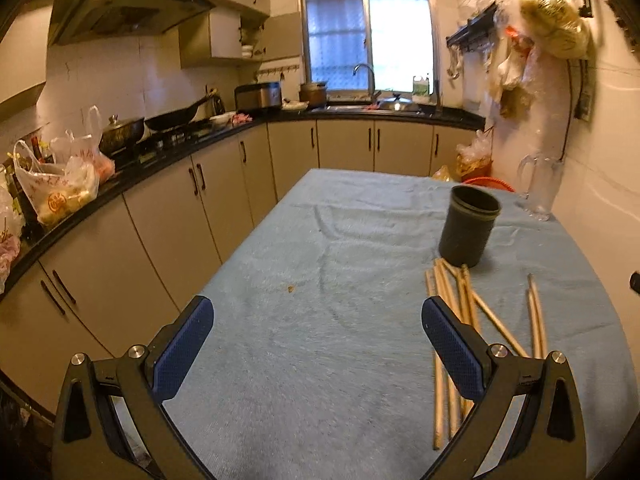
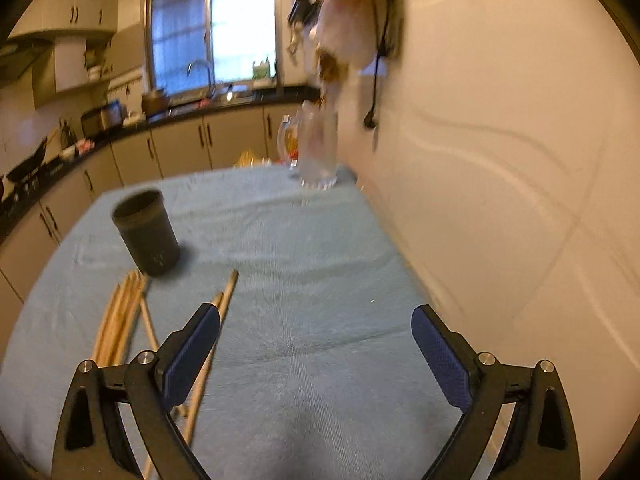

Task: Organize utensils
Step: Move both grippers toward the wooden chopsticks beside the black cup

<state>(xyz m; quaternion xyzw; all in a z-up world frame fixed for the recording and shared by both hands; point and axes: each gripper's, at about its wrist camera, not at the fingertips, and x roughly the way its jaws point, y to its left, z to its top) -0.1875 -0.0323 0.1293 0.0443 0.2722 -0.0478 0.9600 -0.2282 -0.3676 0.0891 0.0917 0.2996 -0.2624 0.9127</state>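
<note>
Kitchen table under blue cloth (image 1: 320, 240). Wooden chopsticks (image 1: 452, 320) scattered loose just in front of upright dark cup (image 1: 469, 227), two more lying apart to the right. Left gripper (image 1: 317, 318) and right gripper (image 2: 316, 326) both spread wide, empty, above the cloth. Likely risks: nudging the light cup over while loading, or thin round sticks rolling or slipping from wide pads. Red print on plastic bag (image 1: 56, 188) on counter, unreadable
</note>
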